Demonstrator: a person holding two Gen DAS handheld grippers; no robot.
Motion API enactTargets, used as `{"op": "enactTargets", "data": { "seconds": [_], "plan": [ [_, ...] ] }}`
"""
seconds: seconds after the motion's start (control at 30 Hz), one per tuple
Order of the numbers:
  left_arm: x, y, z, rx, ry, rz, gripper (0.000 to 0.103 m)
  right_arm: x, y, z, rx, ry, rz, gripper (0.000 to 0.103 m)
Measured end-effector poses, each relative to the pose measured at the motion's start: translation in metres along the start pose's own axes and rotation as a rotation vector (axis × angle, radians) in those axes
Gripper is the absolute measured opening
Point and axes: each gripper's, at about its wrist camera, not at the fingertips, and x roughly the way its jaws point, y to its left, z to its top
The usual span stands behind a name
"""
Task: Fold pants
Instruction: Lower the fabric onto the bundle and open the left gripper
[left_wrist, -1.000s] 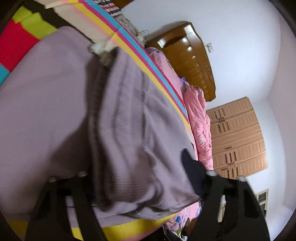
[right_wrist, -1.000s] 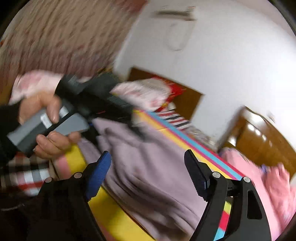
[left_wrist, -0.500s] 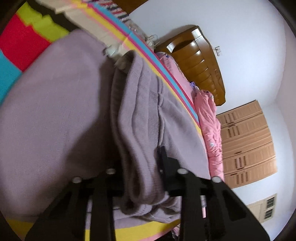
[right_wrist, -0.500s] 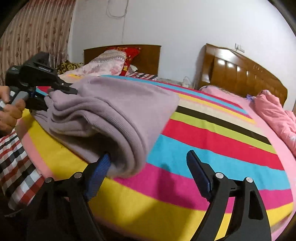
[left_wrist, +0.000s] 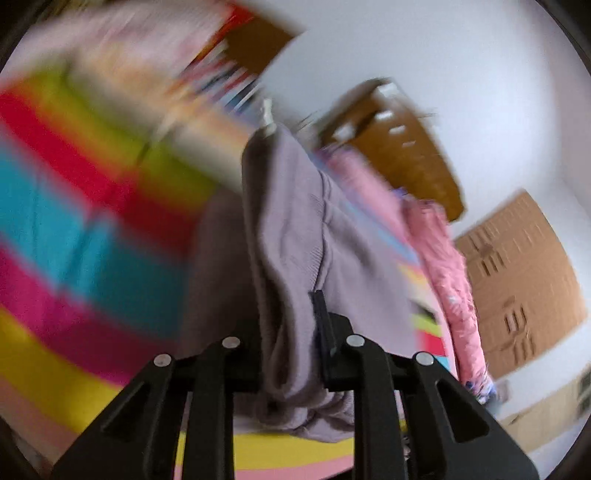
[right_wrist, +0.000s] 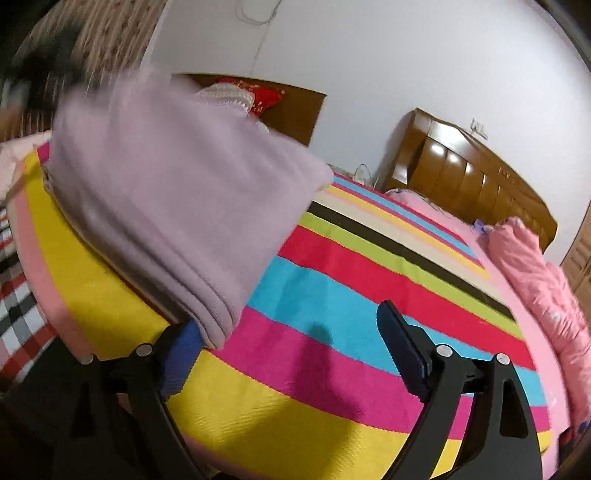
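Since the frame from a second back, my left gripper (left_wrist: 291, 332) has gone from wide apart to pinched: its jaws have just been closing, and a thick bunch of the lilac pants (left_wrist: 291, 236) is now squeezed between them. The pants then lay flat and spread under that gripper; now the held bunch stands up off the striped bedspread (left_wrist: 74, 236), which is blurred with motion on that side. In the right wrist view, the pants were earlier only a loose heap beside my left hand; now they arch up in a folded sheet over the near left part of the bedspread (right_wrist: 332, 295), their doubled edge hanging down to the bedspread.

My right gripper (right_wrist: 288, 354) has its jaws spread wide, and they have just been opening a little further. Nothing is gripped between them; the folded edge of the pants (right_wrist: 177, 206) drapes against the blue pad of 1 finger (right_wrist: 181, 354), while the other finger stands clear over the pink and blue stripes. Both grippers tilt downward toward the bedspread. My left hand shows only as a dark blur at the top left, beyond the far end of the pants. A pink quilt (right_wrist: 546, 280) lies along the bedspread's far right edge, under the wooden headboard (right_wrist: 469, 177).
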Motion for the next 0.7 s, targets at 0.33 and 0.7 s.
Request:
{"op": "enactTargets", "data": {
  "seconds": [0.33,0.7],
  "plan": [
    [-0.008,0.015,-0.018,-0.064,-0.124,-0.082,0.022,0.004,-0.008,0.003,0.027,0.017,0.03,0.088],
    [-0.072,-0.115,-0.052,0.326,-0.441,0.443,0.101,-0.035,-0.039,0.028,0.129,-0.06,0.313,0.085]
  ]
}}
